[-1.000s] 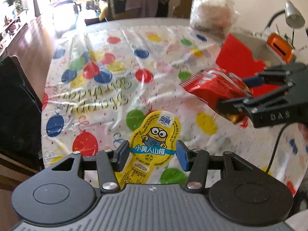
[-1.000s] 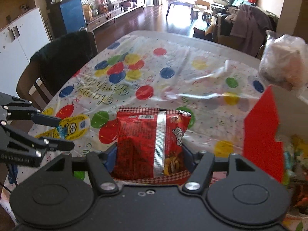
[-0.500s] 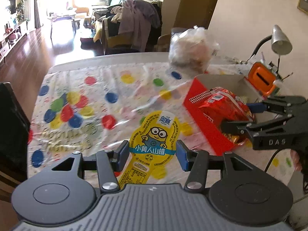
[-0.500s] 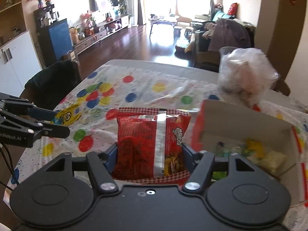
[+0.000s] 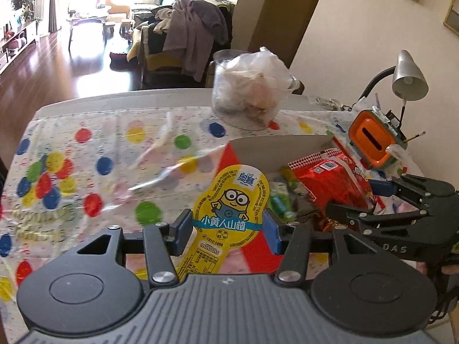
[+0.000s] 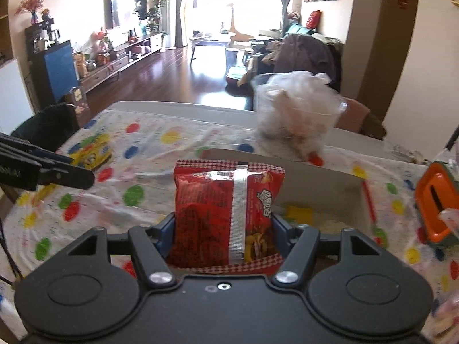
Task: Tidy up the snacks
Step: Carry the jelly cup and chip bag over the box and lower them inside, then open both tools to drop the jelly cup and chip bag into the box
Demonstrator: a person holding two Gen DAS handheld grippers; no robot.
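Snacks haven't slipped — left gripper [image 5: 227, 226] still pinches the yellow snack pack [image 5: 229, 218], right gripper [image 6: 223, 229] still clamps the red chip bag [image 6: 226, 215]. Both now hang over the box [image 5: 275, 146] at centre-right, where a second ago only tablecloth [image 5: 100, 149] showed.

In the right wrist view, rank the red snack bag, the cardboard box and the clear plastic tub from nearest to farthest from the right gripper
1. Red snack bag: clamped between the right gripper's pads, centre.
2. Cardboard box: just beyond the bag, to the right, open top.
3. Clear plastic tub: behind the box near the table's far edge, stuffed with crumpled plastic.
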